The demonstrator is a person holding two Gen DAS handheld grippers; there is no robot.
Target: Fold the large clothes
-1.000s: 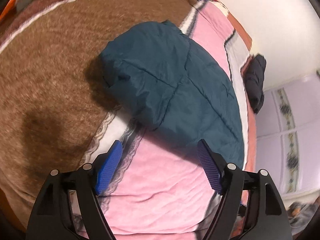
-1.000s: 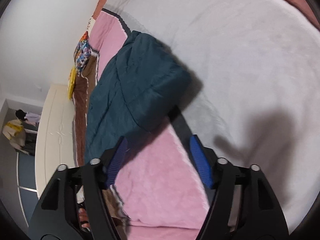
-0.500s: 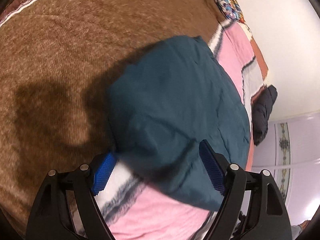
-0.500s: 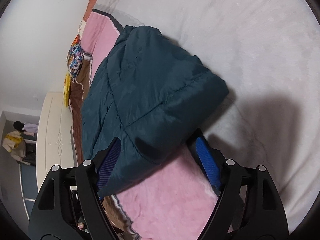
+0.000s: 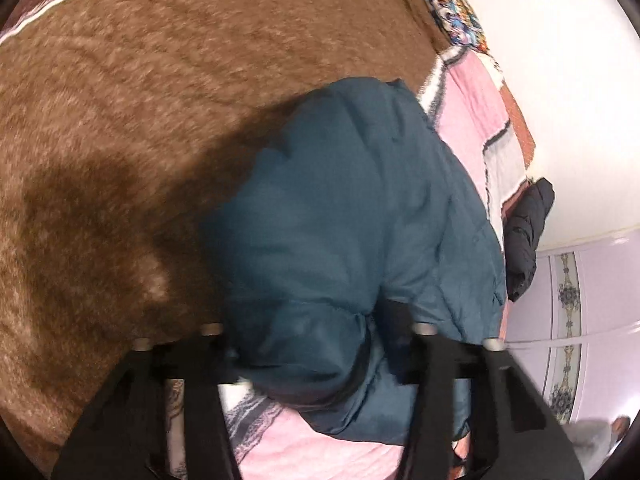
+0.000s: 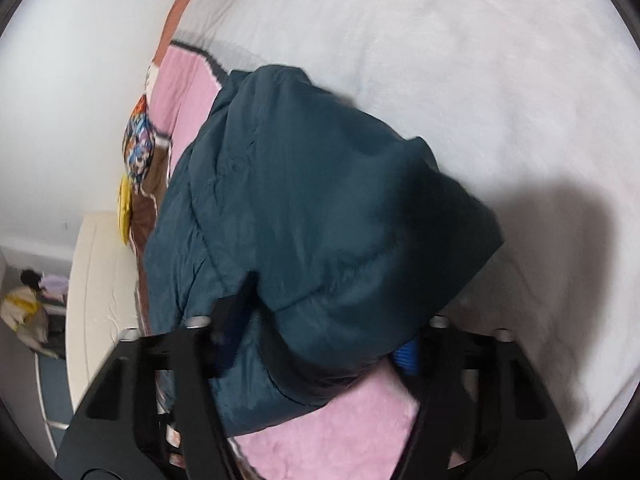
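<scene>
Left wrist view: my left gripper (image 5: 316, 340) sits at 6 o'clock, jaws spread wide, with the near corner of the teal puffer jacket (image 5: 352, 216) bulging between them. Pads are hidden by the fabric, so I cannot tell if they press it; no pinch visible. Jacket is folded into a thick bundle running from center toward 5 o'clock, lying on the bed blanket (image 5: 120, 120), which is brown plush from 9 to 12 o'clock, with pink and white patches at 2 and 6 o'clock. A black garment (image 5: 528, 232) lies at 3 o'clock by the bed edge, apart from the jacket.

Right wrist view: my right gripper (image 6: 320, 344) at 6 o'clock, jaws also wide apart, teal puffer jacket (image 6: 320, 208) corner between the blue pads (image 6: 406, 354); grip not confirmed. Jacket fills the center on the blanket (image 6: 480, 60), pale grey from 12 to 4 o'clock, pink at 6 o'clock. A colorful pillow (image 6: 138, 148) is at 9 o'clock.
</scene>
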